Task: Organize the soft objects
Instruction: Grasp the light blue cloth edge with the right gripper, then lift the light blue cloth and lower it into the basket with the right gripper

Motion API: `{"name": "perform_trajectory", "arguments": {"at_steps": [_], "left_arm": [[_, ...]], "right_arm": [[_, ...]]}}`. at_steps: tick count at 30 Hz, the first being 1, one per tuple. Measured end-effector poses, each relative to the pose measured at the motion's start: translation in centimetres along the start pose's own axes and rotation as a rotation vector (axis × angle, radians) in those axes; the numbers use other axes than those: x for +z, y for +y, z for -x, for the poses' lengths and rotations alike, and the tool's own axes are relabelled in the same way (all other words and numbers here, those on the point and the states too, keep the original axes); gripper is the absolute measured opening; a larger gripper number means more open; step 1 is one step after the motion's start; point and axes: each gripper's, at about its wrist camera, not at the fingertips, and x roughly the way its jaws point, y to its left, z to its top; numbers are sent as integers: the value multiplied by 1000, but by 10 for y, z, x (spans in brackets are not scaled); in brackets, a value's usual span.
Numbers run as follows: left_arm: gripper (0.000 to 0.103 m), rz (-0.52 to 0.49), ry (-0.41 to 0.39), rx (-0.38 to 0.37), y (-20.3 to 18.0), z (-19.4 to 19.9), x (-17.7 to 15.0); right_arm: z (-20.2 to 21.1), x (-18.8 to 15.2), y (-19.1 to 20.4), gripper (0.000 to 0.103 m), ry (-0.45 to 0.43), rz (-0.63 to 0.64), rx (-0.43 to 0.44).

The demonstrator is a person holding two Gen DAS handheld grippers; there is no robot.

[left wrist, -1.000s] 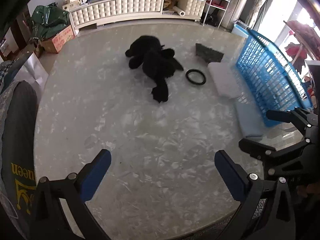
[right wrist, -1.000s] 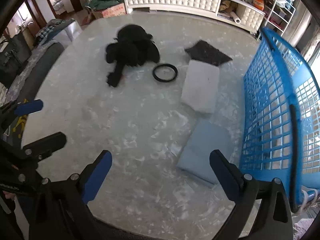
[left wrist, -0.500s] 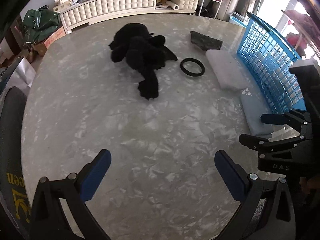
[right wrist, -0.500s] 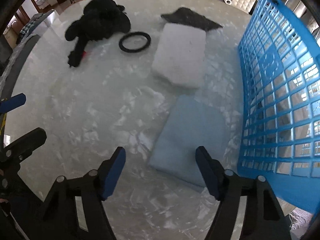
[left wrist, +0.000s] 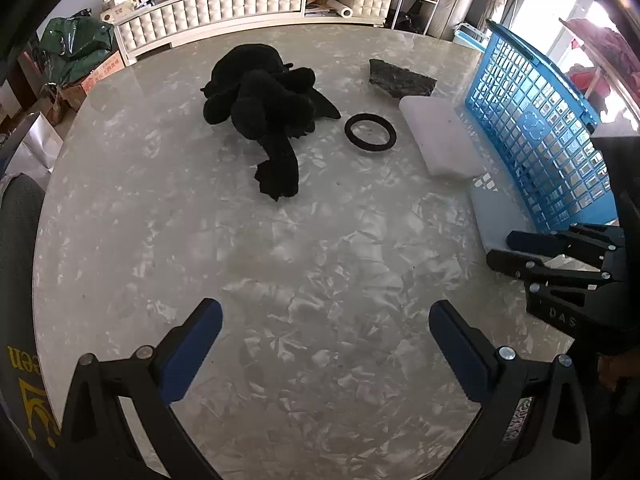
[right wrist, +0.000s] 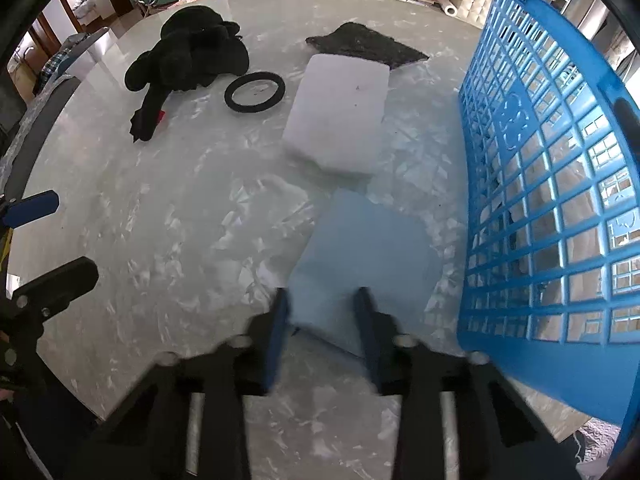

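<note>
A light blue foam pad point(right wrist: 364, 252) lies flat on the marble table beside the blue basket point(right wrist: 552, 184). My right gripper point(right wrist: 324, 312) straddles the pad's near edge, its jaws narrowed around it; the fingers are blurred. The pad also shows in the left wrist view point(left wrist: 500, 216), with the right gripper point(left wrist: 508, 248) at it. My left gripper point(left wrist: 324, 336) is open and empty over bare table. A white foam block point(right wrist: 340, 108), a black ring point(right wrist: 255, 91), a dark grey pad point(right wrist: 364, 46) and a black plush toy point(left wrist: 264, 104) lie farther back.
The blue basket point(left wrist: 536, 120) stands along the table's right edge and holds something pale. A dark chair back point(left wrist: 16, 280) is at the left edge. A white cabinet point(left wrist: 248, 0) and clutter stand beyond the table.
My right gripper has moved forward and down onto the light blue pad, and its jaws have narrowed from wide open to close around the pad's edge. The left gripper has stayed open.
</note>
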Motion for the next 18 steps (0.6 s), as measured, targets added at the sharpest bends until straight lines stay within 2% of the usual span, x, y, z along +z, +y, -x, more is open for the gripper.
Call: {"name": "perform_trajectory", "arguments": {"at_steps": [4,6,8,10,18], "left_arm": [[103,10,-9,-13,1,4,0],[103,10,-13,-14,0,6,0],[103,10,-18,-17,1,9,-1],[103,12,-23,-20,1,13,-1],[103,34,-43,-21,5,28,3]], "right_arm": [[5,-5,-3,17,-9,3,2],[6,-7,-5,8,-7,3,2],[10,-7,-10,5,3,-9,30],[8,-3,-10,5,15,-23,75],[45,-9,-8,4,-36,17,110]]}}
